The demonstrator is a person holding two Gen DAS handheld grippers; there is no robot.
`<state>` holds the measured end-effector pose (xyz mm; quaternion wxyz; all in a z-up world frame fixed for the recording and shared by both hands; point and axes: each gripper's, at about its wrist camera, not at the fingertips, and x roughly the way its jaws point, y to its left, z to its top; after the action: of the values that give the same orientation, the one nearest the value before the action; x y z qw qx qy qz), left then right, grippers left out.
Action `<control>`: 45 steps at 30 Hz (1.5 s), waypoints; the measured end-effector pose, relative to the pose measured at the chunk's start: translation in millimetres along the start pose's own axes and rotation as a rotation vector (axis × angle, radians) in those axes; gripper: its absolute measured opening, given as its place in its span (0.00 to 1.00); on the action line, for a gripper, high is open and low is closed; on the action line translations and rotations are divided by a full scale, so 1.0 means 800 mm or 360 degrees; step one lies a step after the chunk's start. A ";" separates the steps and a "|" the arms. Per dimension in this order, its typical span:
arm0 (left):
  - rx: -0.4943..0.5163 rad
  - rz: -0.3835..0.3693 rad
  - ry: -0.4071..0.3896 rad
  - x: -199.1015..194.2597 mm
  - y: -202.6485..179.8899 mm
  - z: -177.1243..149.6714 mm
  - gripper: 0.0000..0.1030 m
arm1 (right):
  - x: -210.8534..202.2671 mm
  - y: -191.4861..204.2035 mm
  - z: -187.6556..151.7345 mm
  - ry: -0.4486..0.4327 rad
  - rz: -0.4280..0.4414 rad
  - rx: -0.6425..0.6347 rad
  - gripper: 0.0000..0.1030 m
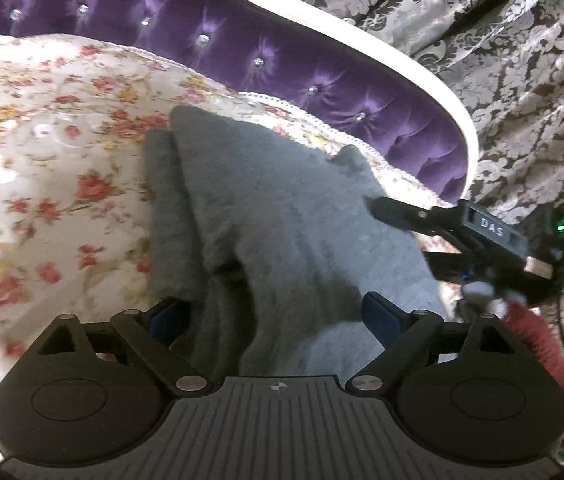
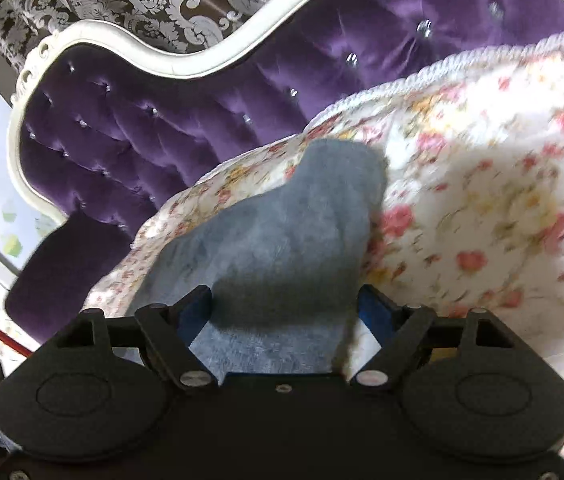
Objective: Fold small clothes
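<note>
**Grey garment on the flowered bed cover, both tools wide apart**

A purple tufted headboard (image 1: 209,36) with a white frame (image 2: 153,60) stands behind the bed, and a patterned curtain (image 1: 522,60) hangs behind it. The flowered bed cover (image 1: 41,168) fills the lower part of both views. On it lies the grey garment (image 1: 273,216), folded, with one layer over another.

The left gripper (image 1: 277,316) has its jaws apart, with the grey cloth between the blue pads, not pressed. The right gripper (image 2: 286,308) also has its jaws apart over the cloth. A red sleeve (image 1: 538,340) shows behind it.
</note>
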<state>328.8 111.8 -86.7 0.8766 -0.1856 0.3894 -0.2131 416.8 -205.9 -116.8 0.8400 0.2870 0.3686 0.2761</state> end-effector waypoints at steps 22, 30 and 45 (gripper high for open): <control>-0.0246 -0.0362 0.0130 -0.035 -0.032 -0.033 0.28 | -0.037 0.051 -0.011 0.0079 -0.0100 -0.0046 0.45; -0.0177 -0.0364 0.0232 -0.104 -0.088 -0.129 0.28 | -0.140 0.088 -0.096 0.0144 -0.0197 -0.0074 0.45; 0.0083 0.0066 0.0064 -0.207 -0.110 -0.249 0.38 | -0.259 0.107 -0.249 -0.0077 -0.0382 -0.0077 0.74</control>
<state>56.9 91.6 -68.6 0.8774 -0.1503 0.4050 -0.2087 121.2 -232.0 -74.8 0.8823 0.2269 0.3732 0.1753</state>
